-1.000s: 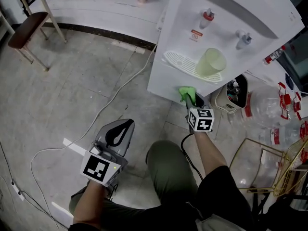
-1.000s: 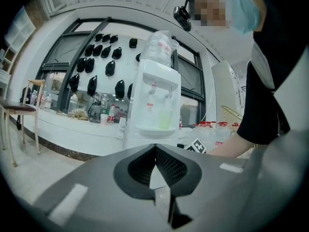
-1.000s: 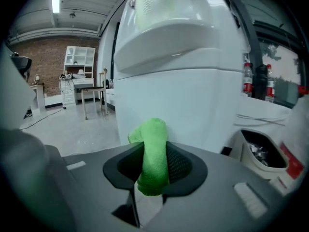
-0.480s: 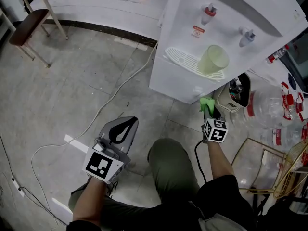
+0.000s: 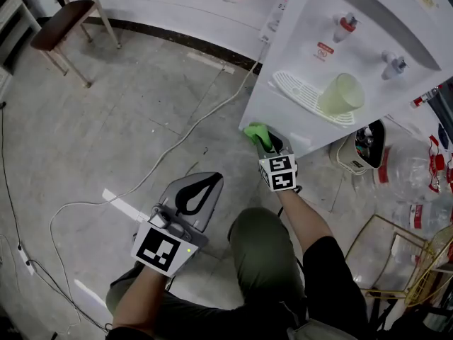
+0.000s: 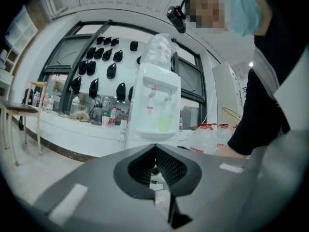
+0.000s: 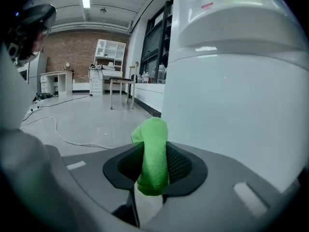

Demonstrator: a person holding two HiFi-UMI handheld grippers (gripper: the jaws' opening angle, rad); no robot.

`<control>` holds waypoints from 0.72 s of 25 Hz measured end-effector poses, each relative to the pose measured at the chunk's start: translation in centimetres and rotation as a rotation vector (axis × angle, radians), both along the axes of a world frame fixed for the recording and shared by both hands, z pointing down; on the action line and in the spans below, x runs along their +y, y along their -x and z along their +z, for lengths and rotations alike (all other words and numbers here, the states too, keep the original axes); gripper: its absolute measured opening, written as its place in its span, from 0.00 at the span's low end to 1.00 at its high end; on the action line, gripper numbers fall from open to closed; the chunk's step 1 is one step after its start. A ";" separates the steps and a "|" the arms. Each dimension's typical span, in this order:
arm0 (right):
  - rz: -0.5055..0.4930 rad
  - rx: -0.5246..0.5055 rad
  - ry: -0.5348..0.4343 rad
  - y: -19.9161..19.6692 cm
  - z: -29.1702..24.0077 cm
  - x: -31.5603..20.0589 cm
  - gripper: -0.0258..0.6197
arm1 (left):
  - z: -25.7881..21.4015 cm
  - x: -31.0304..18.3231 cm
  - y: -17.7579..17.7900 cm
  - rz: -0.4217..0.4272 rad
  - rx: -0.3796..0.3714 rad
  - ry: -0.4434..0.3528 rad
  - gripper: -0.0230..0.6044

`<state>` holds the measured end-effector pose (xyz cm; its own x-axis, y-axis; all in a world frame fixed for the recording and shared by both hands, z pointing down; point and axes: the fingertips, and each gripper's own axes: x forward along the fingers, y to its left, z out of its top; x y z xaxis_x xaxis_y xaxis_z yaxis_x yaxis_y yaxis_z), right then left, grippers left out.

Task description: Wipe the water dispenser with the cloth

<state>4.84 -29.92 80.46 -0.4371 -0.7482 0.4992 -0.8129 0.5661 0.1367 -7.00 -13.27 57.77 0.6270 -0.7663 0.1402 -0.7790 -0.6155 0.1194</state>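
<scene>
cloth (image 7: 153,151) is soft, light and floppy, best pinched on a bunched fold, as now: right gripper (image 5: 268,146) clamped on it, tuft poking past the tips. tuft sits at the lower left corner of the water dispenser (image 5: 311,20), touching or just off, can't tell. left gripper (image 6: 155,164) closed on nothing, well apart
</scene>
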 end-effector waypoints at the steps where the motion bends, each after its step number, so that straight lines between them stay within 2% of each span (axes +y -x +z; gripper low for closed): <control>1: 0.001 -0.002 0.003 1.2 0.3 -0.7 0.22 | -0.1 0.2 0.0 -0.002 0.004 0.001 0.04; 4: 0.043 0.008 0.006 3.4 1.0 -2.8 0.22 | -0.1 0.8 0.3 -0.004 0.008 0.008 0.04; 8: 0.101 0.017 0.024 3.9 1.8 -4.5 0.22 | 0.2 1.3 0.6 -0.005 0.009 0.027 0.04; 11: 0.140 0.008 0.042 2.7 2.1 -5.0 0.22 | 0.5 1.1 0.7 -0.006 0.010 0.036 0.04; 15: 0.144 -0.010 0.044 1.0 1.9 -4.4 0.22 | 0.8 0.5 0.4 0.006 0.003 0.037 0.04; 18: 0.175 -0.026 0.049 -1.7 2.0 -3.4 0.22 | 1.1 0.0 -0.2 0.021 0.001 0.043 0.04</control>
